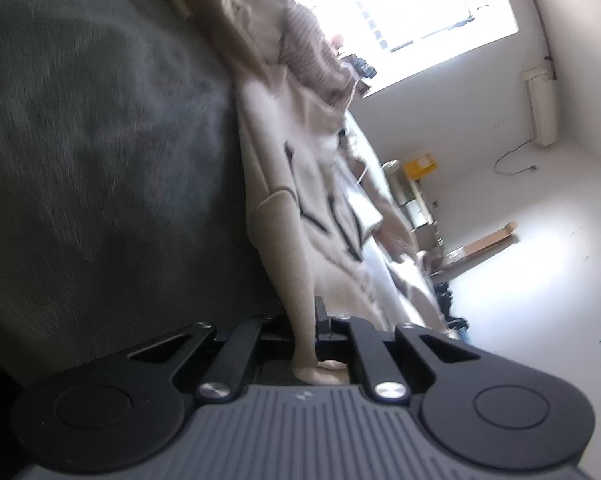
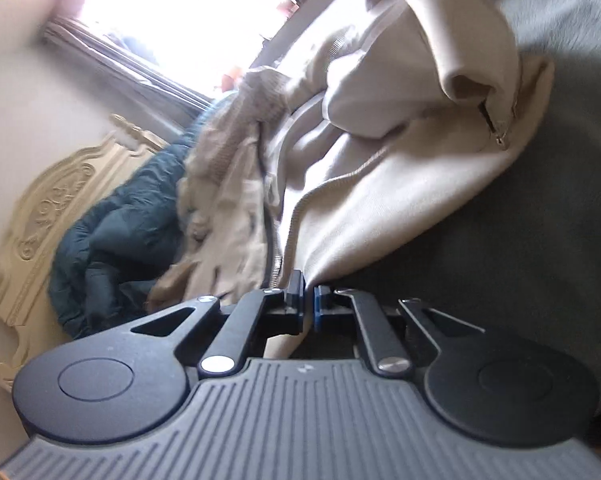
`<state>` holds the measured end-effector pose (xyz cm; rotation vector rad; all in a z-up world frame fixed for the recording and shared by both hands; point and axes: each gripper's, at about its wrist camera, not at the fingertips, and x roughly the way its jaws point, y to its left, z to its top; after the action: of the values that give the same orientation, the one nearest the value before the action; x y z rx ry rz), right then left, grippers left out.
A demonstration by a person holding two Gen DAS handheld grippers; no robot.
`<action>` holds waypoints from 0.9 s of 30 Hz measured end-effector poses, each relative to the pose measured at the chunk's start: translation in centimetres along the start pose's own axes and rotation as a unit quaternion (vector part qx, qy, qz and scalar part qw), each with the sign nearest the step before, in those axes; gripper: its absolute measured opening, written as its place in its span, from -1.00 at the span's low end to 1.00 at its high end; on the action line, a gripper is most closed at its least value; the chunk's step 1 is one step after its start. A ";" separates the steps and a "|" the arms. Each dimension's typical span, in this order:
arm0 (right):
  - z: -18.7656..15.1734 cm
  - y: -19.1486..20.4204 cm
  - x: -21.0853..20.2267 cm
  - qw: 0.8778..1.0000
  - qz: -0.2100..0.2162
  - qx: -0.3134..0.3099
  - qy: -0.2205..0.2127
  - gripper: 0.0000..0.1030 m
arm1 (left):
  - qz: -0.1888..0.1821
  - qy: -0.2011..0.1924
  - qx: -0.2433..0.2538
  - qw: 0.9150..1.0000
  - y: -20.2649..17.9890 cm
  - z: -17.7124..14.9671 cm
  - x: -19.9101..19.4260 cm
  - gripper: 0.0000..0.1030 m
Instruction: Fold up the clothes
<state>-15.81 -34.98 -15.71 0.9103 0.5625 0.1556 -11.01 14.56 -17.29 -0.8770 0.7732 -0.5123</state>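
Left wrist view: the left hand-held gripper (image 1: 314,330) pinches the beige zip hoodie (image 1: 300,184), which lies on a grey bed (image 1: 100,140); the right hand-held gripper (image 2: 307,300) clamps another edge (zipper nearby). Likely mid-fold; next, carry both edges across evenly.

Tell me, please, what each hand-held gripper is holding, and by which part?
Both are shut on the beige garment: the left hand-held gripper pinches a hanging fold of it, the right hand-held gripper its edge.
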 end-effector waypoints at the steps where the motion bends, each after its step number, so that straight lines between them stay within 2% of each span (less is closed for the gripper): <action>1: -0.3 0.3 -0.8 1.000 0.002 -0.002 0.000 -0.95 | -0.001 0.001 0.001 1.000 0.0 0.0 -0.2 -0.90; 4: -1.6 0.1 -2.4 1.000 -0.011 -0.009 0.005 -0.95 | 0.008 0.009 0.004 1.000 0.3 -0.1 -0.3 -0.90; 8: -3.4 -2.4 -2.1 0.998 -0.036 0.038 0.032 -0.95 | 0.034 0.027 -0.004 0.999 1.6 -0.8 0.7 -0.90; 18: -5.2 -3.6 -2.6 0.997 -0.039 0.051 0.037 -0.96 | 0.048 0.034 0.012 0.998 2.2 -0.6 1.6 -0.88; 22: -4.5 -2.7 -3.7 0.997 -0.054 0.003 0.050 -0.86 | 0.047 0.032 0.019 0.998 2.2 -0.6 1.9 -0.88; 24: -4.0 -1.5 -4.9 0.995 -0.079 -0.050 0.047 -0.86 | 0.049 0.028 0.025 0.998 2.1 -0.8 1.8 -0.88; 26: -3.6 0.2 -6.1 0.987 -0.112 -0.112 0.033 -0.86 | 0.049 0.021 0.036 0.998 1.7 -1.1 1.9 -0.89; 27: -3.3 1.3 -6.3 0.983 -0.115 -0.137 0.029 -0.86 | 0.048 0.017 0.039 0.998 1.5 -1.2 1.8 -0.90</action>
<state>-22.71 -34.12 -13.84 0.5701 0.6785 0.0486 -10.71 13.52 -19.71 -0.7573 0.8171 -0.4701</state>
